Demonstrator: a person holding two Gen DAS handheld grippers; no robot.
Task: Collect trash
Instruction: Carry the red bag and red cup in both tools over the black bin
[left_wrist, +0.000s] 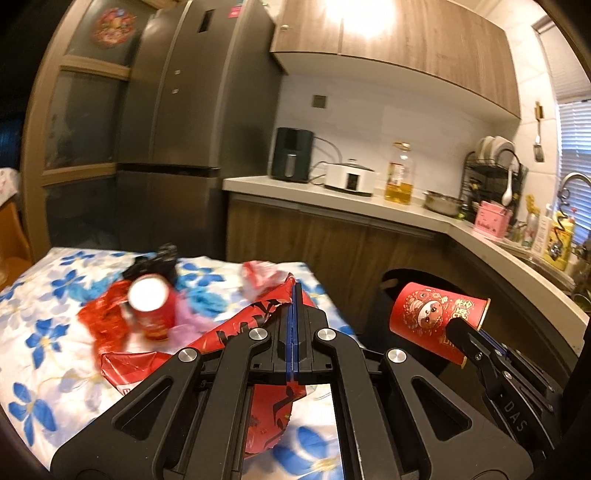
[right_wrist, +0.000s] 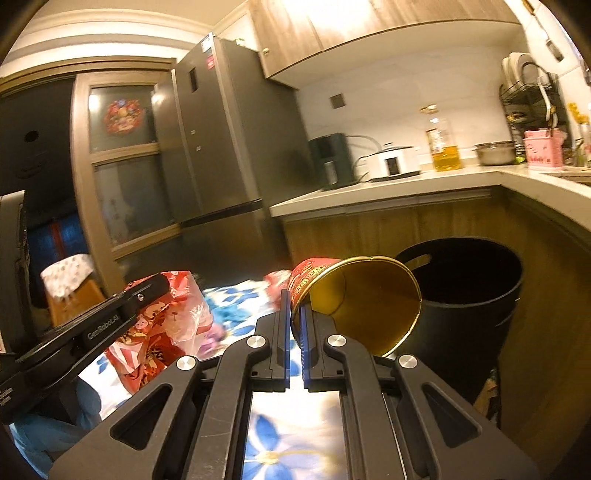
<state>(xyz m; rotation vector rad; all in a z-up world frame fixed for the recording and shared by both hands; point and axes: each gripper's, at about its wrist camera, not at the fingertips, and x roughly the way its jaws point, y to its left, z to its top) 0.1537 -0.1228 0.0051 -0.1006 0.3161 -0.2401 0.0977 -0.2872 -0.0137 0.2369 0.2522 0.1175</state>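
Observation:
My left gripper (left_wrist: 294, 292) is shut on a crumpled red plastic wrapper (left_wrist: 236, 328), which hangs over the edge of the flowered table (left_wrist: 40, 328). In the right wrist view the same gripper (right_wrist: 159, 286) shows at the left with the wrapper (right_wrist: 159, 328) below it. My right gripper (right_wrist: 294, 301) is shut on the wall of a red paper cup (right_wrist: 362, 295) with a gold inside, tipped on its side. That cup (left_wrist: 436, 314) is held in the air just before a black bin (right_wrist: 465, 291). A second red cup (left_wrist: 153, 306) lies blurred on the table among other litter.
Blue and pink scraps (left_wrist: 207, 301) and a black object (left_wrist: 159, 262) lie on the table. Behind the black bin (left_wrist: 402, 280) runs an L-shaped kitchen counter (left_wrist: 369, 206) with an oil bottle (left_wrist: 399, 177), appliances and a dish rack. A tall fridge (left_wrist: 184, 122) stands at the left.

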